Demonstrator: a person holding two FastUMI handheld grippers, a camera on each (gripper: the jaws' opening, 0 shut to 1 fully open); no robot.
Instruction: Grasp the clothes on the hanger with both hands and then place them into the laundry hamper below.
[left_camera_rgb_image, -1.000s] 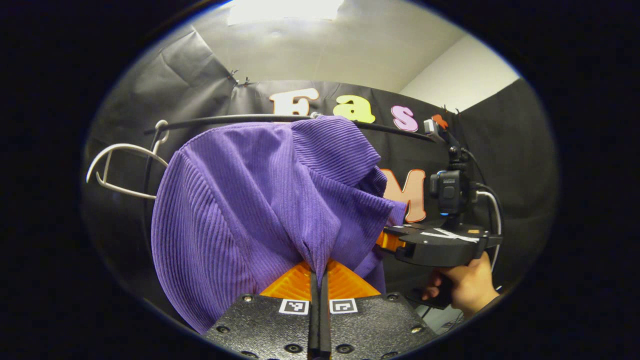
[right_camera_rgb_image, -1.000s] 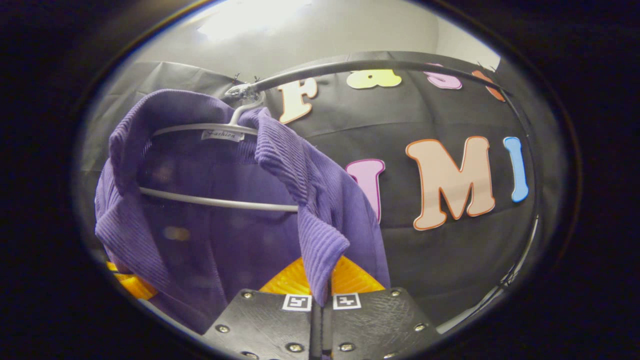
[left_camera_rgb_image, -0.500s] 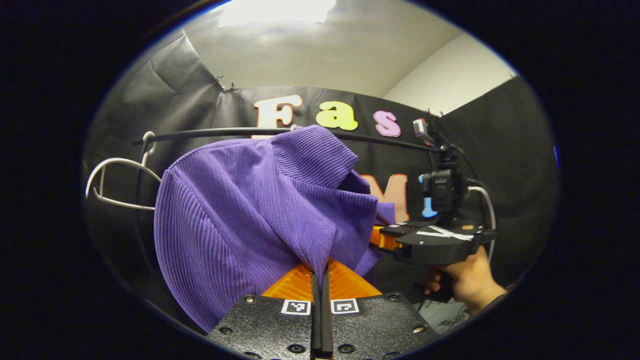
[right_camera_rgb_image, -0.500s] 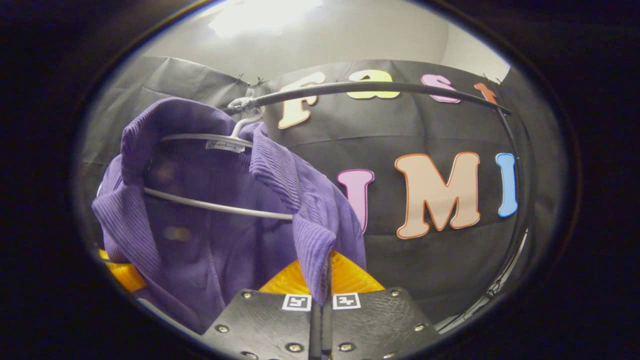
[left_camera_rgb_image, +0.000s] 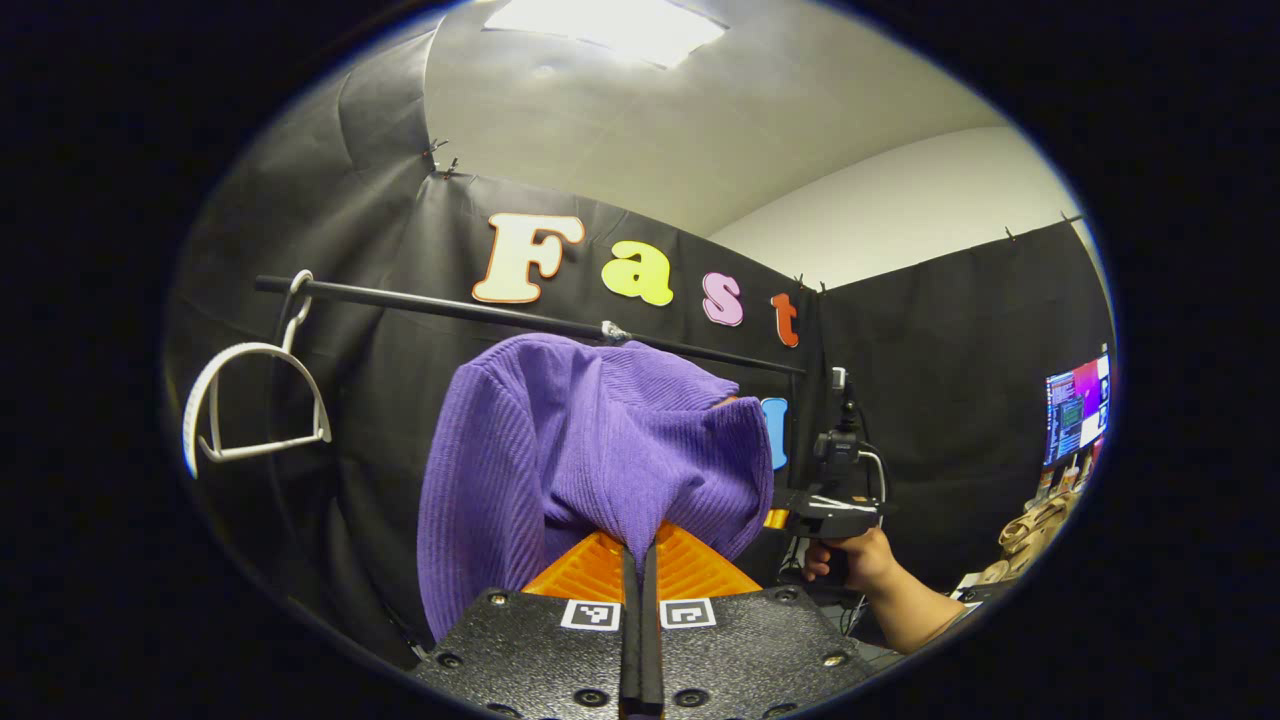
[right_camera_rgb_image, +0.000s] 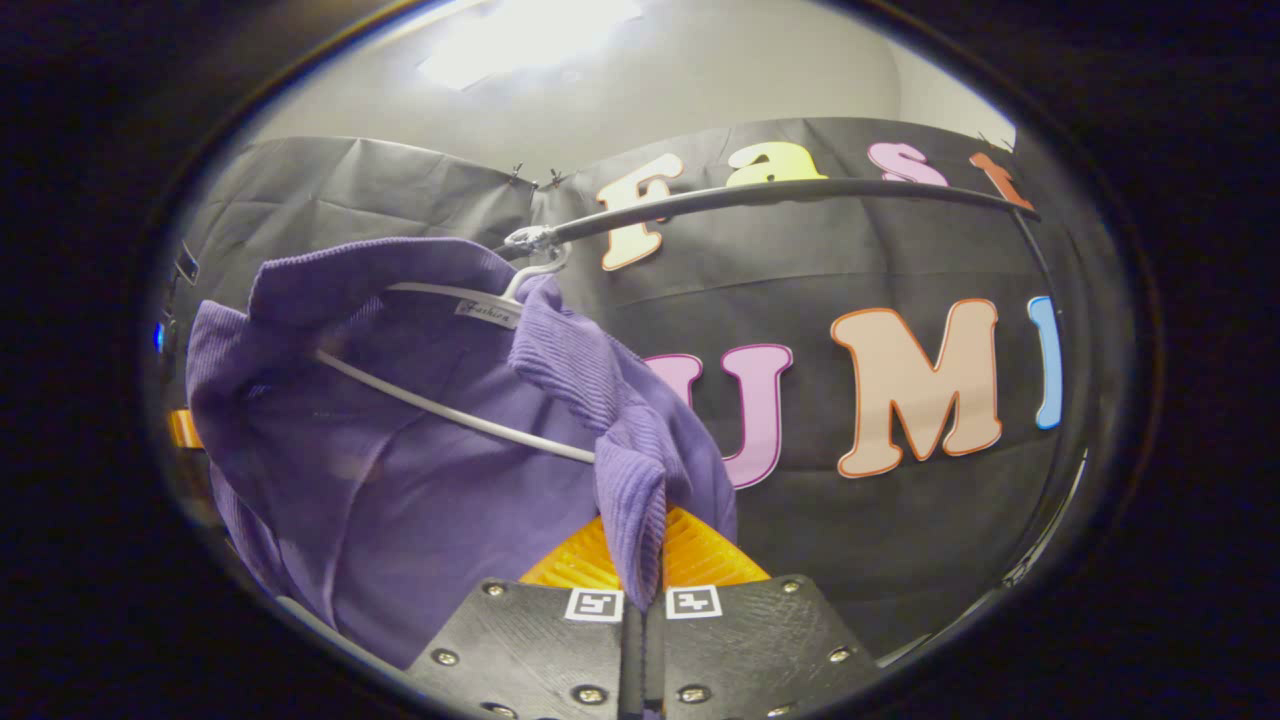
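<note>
The purple shirt (right_camera_rgb_image: 420, 430) hangs above and ahead of both claws, with its collar draped over the white hanger (right_camera_rgb_image: 450, 415), which hooks onto the black rail (right_camera_rgb_image: 800, 188). The left claw (left_camera_rgb_image: 640, 560) is clamped on a fold of the shirt's back. The right claw (right_camera_rgb_image: 645, 560) is clamped on its front edge just below the hanger's bar. I judge the cloth must slide down off the hanger toward a hamper below.

We count one purple corduroy shirt (left_camera_rgb_image: 590, 450), one black rail (left_camera_rgb_image: 480, 312) and two white hangers: an empty hanger (left_camera_rgb_image: 255, 400) and a hanger inside the shirt (right_camera_rgb_image: 450, 415). We also count two claws, the left claw (left_camera_rgb_image: 640, 565) and the right claw (right_camera_rgb_image: 642, 560), and one monitor (left_camera_rgb_image: 1078, 405).
</note>
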